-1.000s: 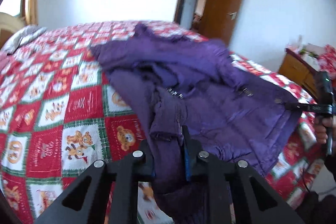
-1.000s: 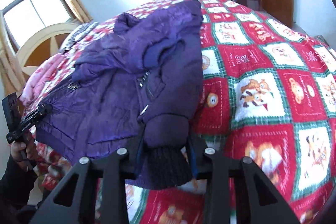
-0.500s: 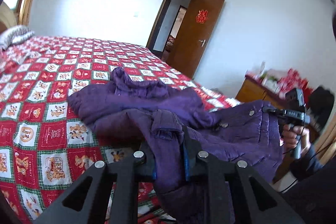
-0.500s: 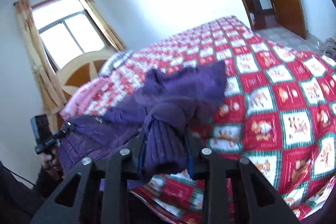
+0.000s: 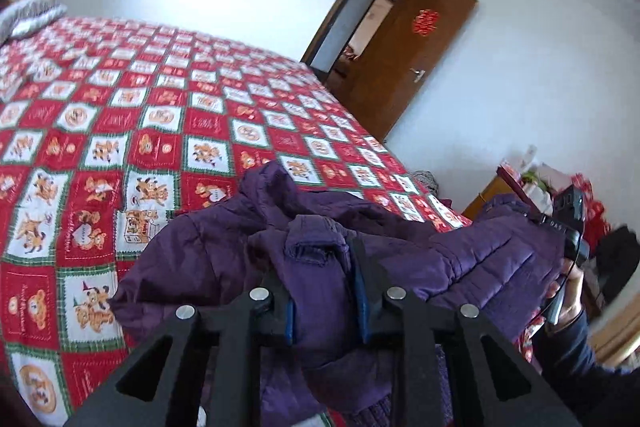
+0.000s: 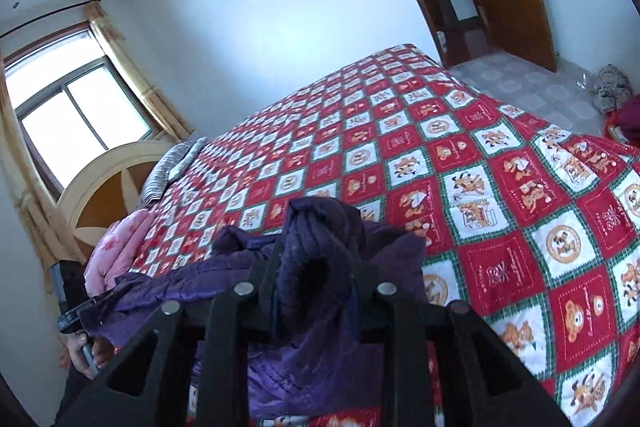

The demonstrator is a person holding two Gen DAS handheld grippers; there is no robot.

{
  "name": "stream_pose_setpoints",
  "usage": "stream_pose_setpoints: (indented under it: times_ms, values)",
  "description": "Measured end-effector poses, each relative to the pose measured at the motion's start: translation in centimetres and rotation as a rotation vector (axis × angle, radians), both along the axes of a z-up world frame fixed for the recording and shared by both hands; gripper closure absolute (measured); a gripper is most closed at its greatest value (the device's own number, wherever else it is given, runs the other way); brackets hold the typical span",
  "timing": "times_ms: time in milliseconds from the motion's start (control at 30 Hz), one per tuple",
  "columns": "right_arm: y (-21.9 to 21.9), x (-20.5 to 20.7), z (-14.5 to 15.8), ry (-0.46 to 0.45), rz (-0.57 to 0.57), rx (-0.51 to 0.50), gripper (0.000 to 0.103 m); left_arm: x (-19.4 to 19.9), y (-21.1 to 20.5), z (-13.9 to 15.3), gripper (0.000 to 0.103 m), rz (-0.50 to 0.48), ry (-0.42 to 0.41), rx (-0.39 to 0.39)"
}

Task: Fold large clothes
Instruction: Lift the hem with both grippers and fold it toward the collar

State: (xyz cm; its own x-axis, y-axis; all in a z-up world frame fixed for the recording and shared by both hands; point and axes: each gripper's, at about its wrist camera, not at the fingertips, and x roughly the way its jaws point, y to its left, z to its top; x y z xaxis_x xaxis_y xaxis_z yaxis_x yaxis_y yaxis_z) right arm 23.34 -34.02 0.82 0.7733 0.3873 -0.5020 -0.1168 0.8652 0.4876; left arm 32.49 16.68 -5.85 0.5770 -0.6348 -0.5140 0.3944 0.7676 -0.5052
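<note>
A purple padded jacket (image 5: 460,259) is held up between both grippers over the near edge of the bed (image 5: 160,115). My left gripper (image 5: 322,259) is shut on a fold of the jacket near a pocket flap. My right gripper (image 6: 314,255) is shut on a ribbed knit cuff (image 6: 308,247) of the jacket (image 6: 180,291). In the left wrist view the right gripper (image 5: 560,227) shows at the far right, in a hand. In the right wrist view the left gripper (image 6: 72,303) shows at the lower left, in a hand. The jacket's lower part is hidden below the jaws.
The bed has a red, white and green teddy-bear quilt (image 6: 480,187). A grey pillow (image 6: 172,167) and pink bedding (image 6: 116,247) lie by the headboard. A brown door (image 5: 412,67) stands open. A cluttered wooden cabinet (image 5: 532,191) is at the right.
Both grippers have pulled back towards the near bed edge and tilted up. The jacket has slid off the middle of the quilt and bunched up between the grippers.
</note>
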Motion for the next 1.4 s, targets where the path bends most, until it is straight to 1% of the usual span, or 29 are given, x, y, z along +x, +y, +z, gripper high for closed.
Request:
stream_pose_setpoints:
  times_ms: [67, 133, 167, 200, 233, 267, 300, 333, 367, 400, 433, 467, 567, 633, 700, 767, 833, 867, 900, 933, 967, 1033, 1067, 1100, 1167, 1233, 1300, 1367, 1400]
  values:
    - [0.1, 2.9, -1.1, 0.030, -0.021, 0.011, 0.076, 2.1, 1.1, -0.8, 0.075, 0.016, 0.048, -0.030]
    - [0.0, 5.2, -2.3, 0.050, -0.027, 0.021, 0.076, 3.5, 2.6, -1.1, 0.068, 0.047, 0.071, -0.068]
    - [0.0, 6.2, -2.9, 0.064, -0.023, 0.025, 0.076, 4.0, 3.6, -0.9, 0.057, 0.101, 0.063, -0.067]
    - [-0.1, 7.3, -3.6, 0.076, -0.027, 0.034, 0.075, 4.3, 4.7, -0.4, 0.050, 0.177, 0.040, -0.047]
    - [-0.2, 8.4, -4.3, 0.096, -0.036, 0.044, 0.074, 4.4, 6.3, 0.2, 0.038, 0.265, 0.010, -0.040]
    - [0.0, 9.4, -5.0, 0.115, -0.034, 0.035, 0.069, 4.1, 7.8, 0.5, 0.033, 0.325, -0.016, -0.068]
    - [0.3, 10.1, -5.5, 0.127, -0.041, 0.003, 0.065, 3.7, 8.5, 0.7, 0.032, 0.349, -0.035, -0.097]
    - [0.5, 10.7, -5.9, 0.127, -0.058, -0.023, 0.056, 3.4, 8.8, 0.9, 0.032, 0.367, -0.048, -0.101]
    - [0.6, 11.2, -6.1, 0.114, -0.072, -0.037, 0.038, 2.7, 8.2, 1.1, 0.032, 0.392, -0.075, -0.061]
    - [0.6, 11.5, -6.3, 0.095, -0.078, -0.032, 0.032, 2.3, 7.2, 1.4, 0.032, 0.394, -0.106, -0.015]
    - [0.6, 12.1, -6.4, 0.073, -0.082, -0.018, 0.029, 2.0, 5.6, 1.5, 0.032, 0.381, -0.141, 0.044]
    - [0.8, 12.5, -6.5, 0.068, -0.081, -0.012, 0.029, 1.6, 3.1, 1.5, 0.031, 0.358, -0.182, 0.134]
    - [2.0, 12.8, -6.6, 0.063, -0.081, -0.011, 0.027, 1.1, -3.4, 0.6, 0.031, 0.282, -0.272, 0.335]
    - [3.4, 12.1, -6.4, 0.046, -0.054, -0.040, 0.024, 1.2, -6.6, -0.2, 0.030, 0.230, -0.299, 0.438]
    - [5.3, 11.2, -6.3, 0.035, -0.008, -0.120, 0.021, 2.6, -8.7, -1.2, 0.030, 0.228, -0.278, 0.550]
    - [7.2, 11.1, -6.8, 0.051, 0.032, -0.233, 0.021, 4.7, -9.6, -2.6, 0.030, 0.229, -0.238, 0.627]
    - [8.5, 11.1, -7.7, 0.077, 0.056, -0.330, 0.021, 6.7, -9.3, -4.6, 0.029, 0.300, -0.214, 0.735]
    - [9.0, 11.2, -8.5, 0.099, 0.075, -0.354, 0.021, 8.1, -8.7, -6.2, 0.024, 0.282, -0.121, 0.741]
    - [9.5, 11.6, -9.4, 0.134, 0.094, -0.376, 0.021, 9.0, -7.9, -7.7, 0.020, 0.255, -0.018, 0.714]
    - [9.7, 11.9, -10.4, 0.159, 0.107, -0.388, 0.021, 9.5, -6.6, -9.5, 0.017, 0.249, 0.079, 0.632]
    - [10.0, 11.9, -11.1, 0.168, 0.122, -0.387, 0.021, 9.3, -4.9, -10.9, 0.010, 0.279, 0.140, 0.533]
    - [10.8, 11.4, -11.7, 0.156, 0.146, -0.408, 0.025, 7.7, -2.2, -12.0, 0.010, 0.326, 0.194, 0.361]
    - [11.3, 10.9, -12.0, 0.146, 0.156, -0.431, 0.028, 6.5, -1.2, -12.2, 0.010, 0.351, 0.199, 0.312]
    - [11.7, 10.4, -12.2, 0.139, 0.169, -0.444, 0.030, 5.4, -1.1, -12.2, 0.010, 0.375, 0.187, 0.297]
    - [12.3, 9.6, -12.7, 0.126, 0.192, -0.469, 0.033, 2.9, -1.5, -12.0, 0.010, 0.415, 0.132, 0.317]
    - [12.6, 9.3, -13.1, 0.115, 0.192, -0.486, 0.034, 2.2, -1.9, -11.3, 0.010, 0.430, 0.090, 0.350]
    - [12.1, 9.5, -13.2, 0.121, 0.189, -0.461, 0.036, 2.4, -2.0, -10.6, 0.010, 0.456, 0.090, 0.371]
    - [11.8, 9.3, -13.1, 0.107, 0.179, -0.439, 0.046, 2.6, -2.3, -9.5, 0.010, 0.484, 0.079, 0.381]
    - [11.7, 9.1, -13.0, 0.096, 0.178, -0.435, 0.048, 2.6, -2.6, -8.8, 0.010, 0.484, 0.068, 0.374]
